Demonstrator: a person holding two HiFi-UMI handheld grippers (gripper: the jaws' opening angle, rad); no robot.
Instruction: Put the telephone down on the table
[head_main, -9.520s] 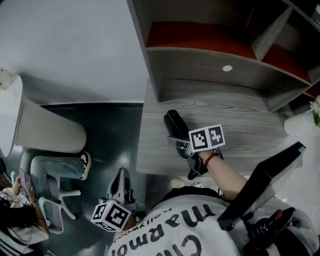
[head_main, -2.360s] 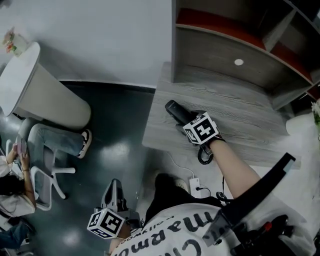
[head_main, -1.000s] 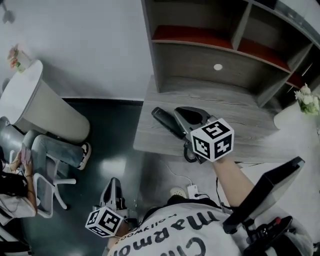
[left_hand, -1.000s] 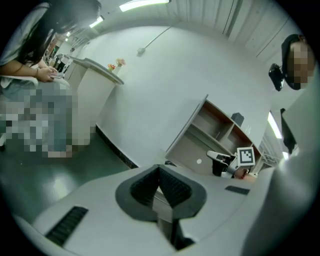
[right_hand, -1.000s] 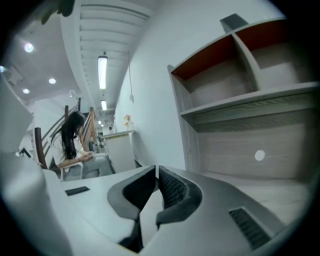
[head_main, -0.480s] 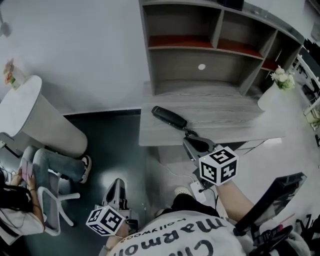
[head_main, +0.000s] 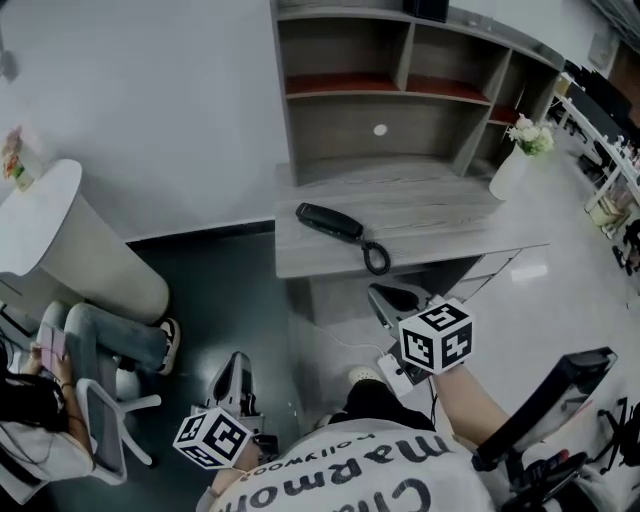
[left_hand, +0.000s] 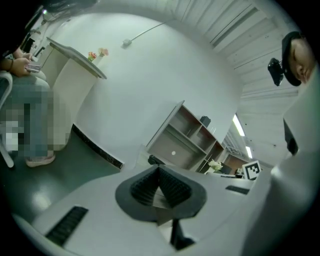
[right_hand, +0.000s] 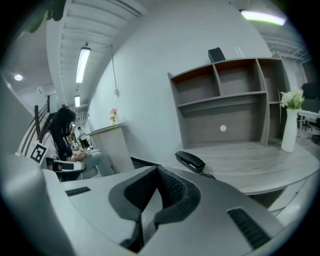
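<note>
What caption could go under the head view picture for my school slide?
Black telephone lying on the grey table, with the left gripper and right gripper both shut, empty and away from it.

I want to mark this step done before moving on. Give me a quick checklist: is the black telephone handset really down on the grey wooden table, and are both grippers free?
1. Black telephone handset lies flat on the grey wood-grain table: ok.
2. Its coiled cord is on the tabletop, close to the front edge: ok, but watch it.
3. Right gripper is shut with nothing between its jaws, in front of the table and apart from the handset: ok.
4. Left gripper is shut and empty, low beside the person: ok.
5. White vase stands upright at the table's right end, well apart from the handset: ok.
</note>
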